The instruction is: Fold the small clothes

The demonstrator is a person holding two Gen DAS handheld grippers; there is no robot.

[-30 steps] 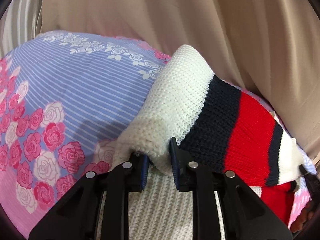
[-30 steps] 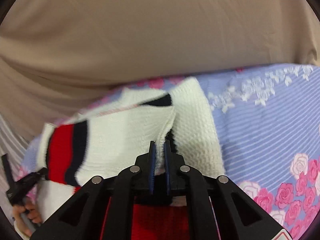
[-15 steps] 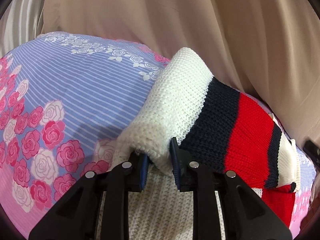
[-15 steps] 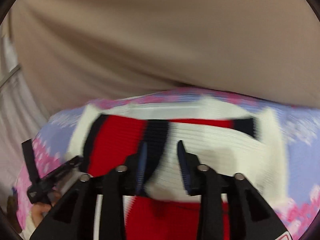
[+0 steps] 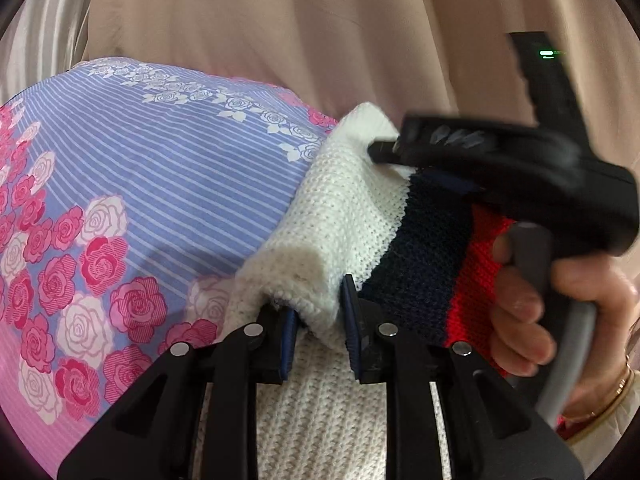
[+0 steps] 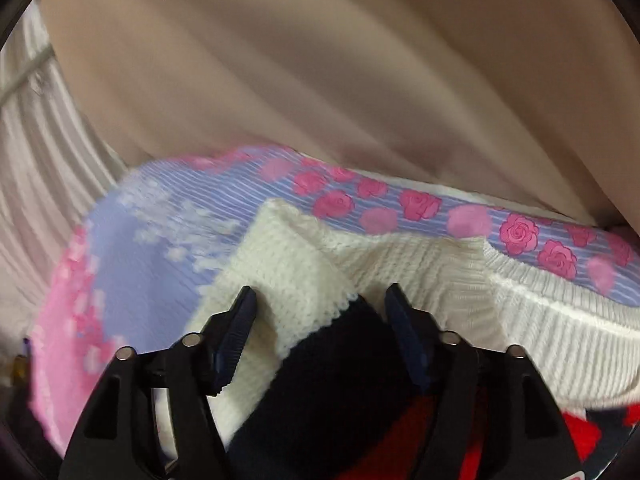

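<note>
A white knit sweater (image 5: pixel 320 420) with navy and red stripes lies on a floral bedsheet (image 5: pixel 160 184). My left gripper (image 5: pixel 318 320) is shut on the white cuff of its sleeve (image 5: pixel 344 216), which arches up off the sweater. In the left wrist view my right gripper (image 5: pixel 400 148), held by a hand (image 5: pixel 520 320), hovers blurred over the far part of that sleeve. The right wrist view shows the right gripper (image 6: pixel 320 312) with its jaws wide and closing. The sleeve's white and navy part (image 6: pixel 304 280) lies between them, and the pads do not press on it.
A beige curtain (image 6: pixel 320 80) hangs right behind the bed's far edge. White ribbed curtain folds (image 6: pixel 40 184) stand at the left. The sweater's ribbed hem (image 6: pixel 540 320) lies to the right of the right gripper. Open sheet spreads left of the sleeve.
My right gripper let go of the white fold it pinched, swung across to the sleeve and opened wide. It has come into the left wrist view. The left gripper kept still.
</note>
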